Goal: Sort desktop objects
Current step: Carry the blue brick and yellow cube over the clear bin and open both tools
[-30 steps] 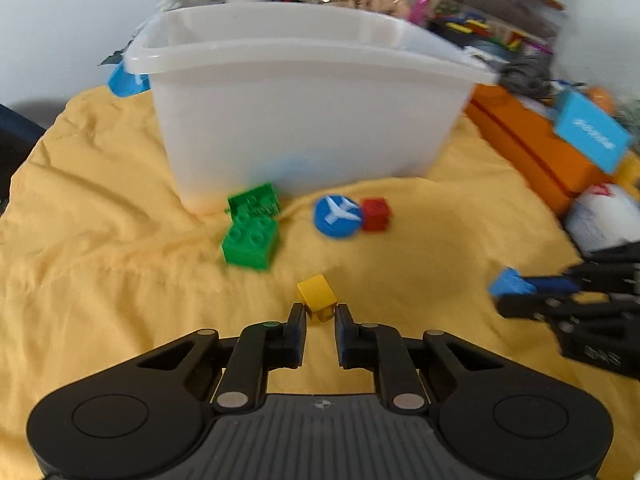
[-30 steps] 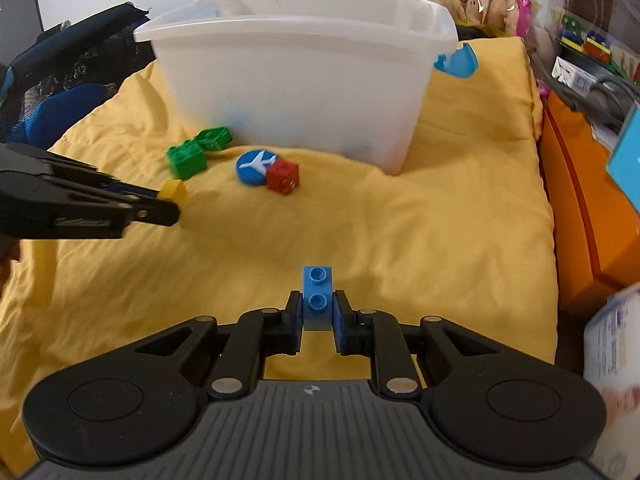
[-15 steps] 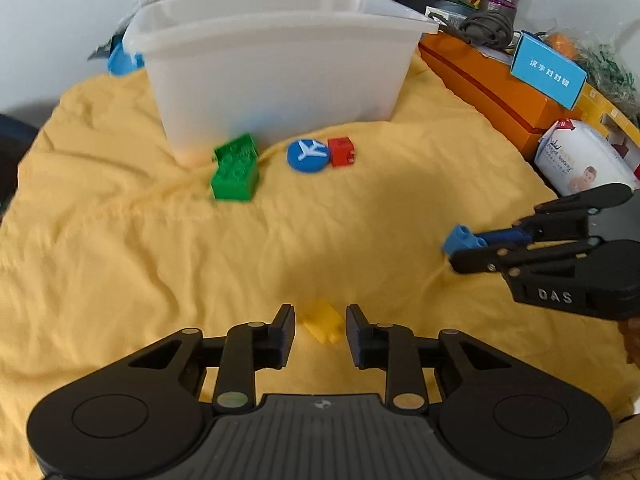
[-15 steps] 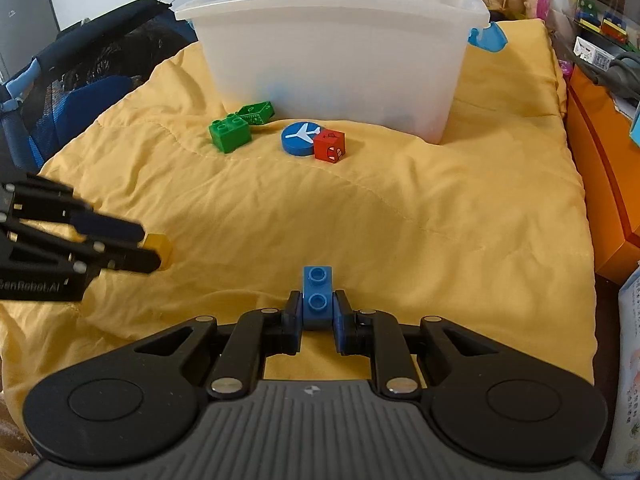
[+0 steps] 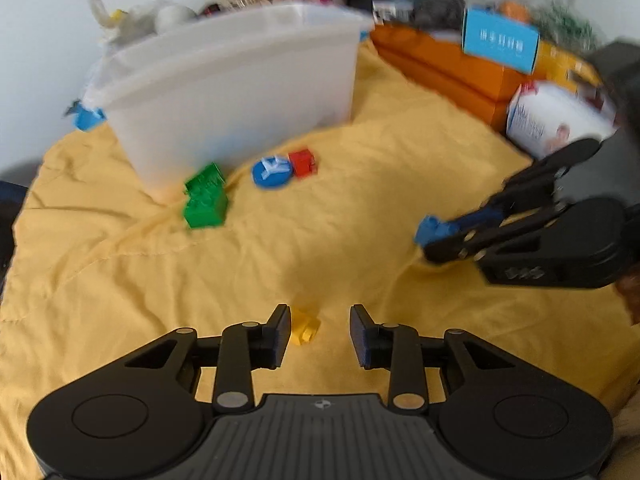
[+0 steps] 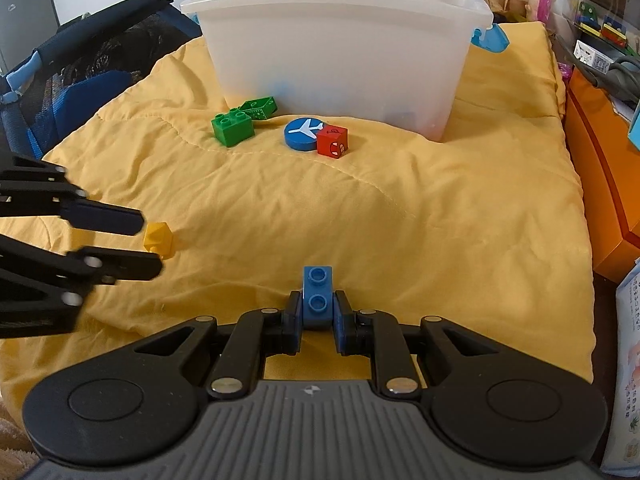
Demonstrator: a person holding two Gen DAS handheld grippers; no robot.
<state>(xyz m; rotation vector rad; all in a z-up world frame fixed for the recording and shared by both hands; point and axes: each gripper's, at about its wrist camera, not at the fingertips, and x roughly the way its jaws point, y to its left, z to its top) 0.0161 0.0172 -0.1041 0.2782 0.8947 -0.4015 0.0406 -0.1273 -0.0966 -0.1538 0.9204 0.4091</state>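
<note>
A small yellow block [image 5: 304, 326] [image 6: 158, 238] lies on the yellow quilt between the jaws of my left gripper [image 5: 320, 330] [image 6: 150, 244], which are opening and no longer press on it. My right gripper [image 6: 318, 306] [image 5: 430, 240] is shut on a blue two-stud brick [image 6: 318, 296] [image 5: 430, 230], held just above the quilt. Further back, by the white plastic bin [image 6: 336, 48] [image 5: 240, 92], sit two green bricks [image 6: 234, 126] [image 5: 204, 202], a blue airplane disc [image 6: 303, 133] [image 5: 272, 170] and a red cube [image 6: 332, 141] [image 5: 303, 162].
An orange box [image 5: 440, 68] [image 6: 600, 152] runs along the quilt's right side, with a blue carton [image 5: 500, 42] and a white pack [image 5: 556, 120] by it. Dark bags [image 6: 80, 80] lie off the quilt's left edge. Cluttered toys and packets stand behind the bin.
My left gripper let go of the yellow block, which now rests on the quilt between the widening jaws; it also drew back from the bin and rolled. The right gripper kept its hold on the blue brick.
</note>
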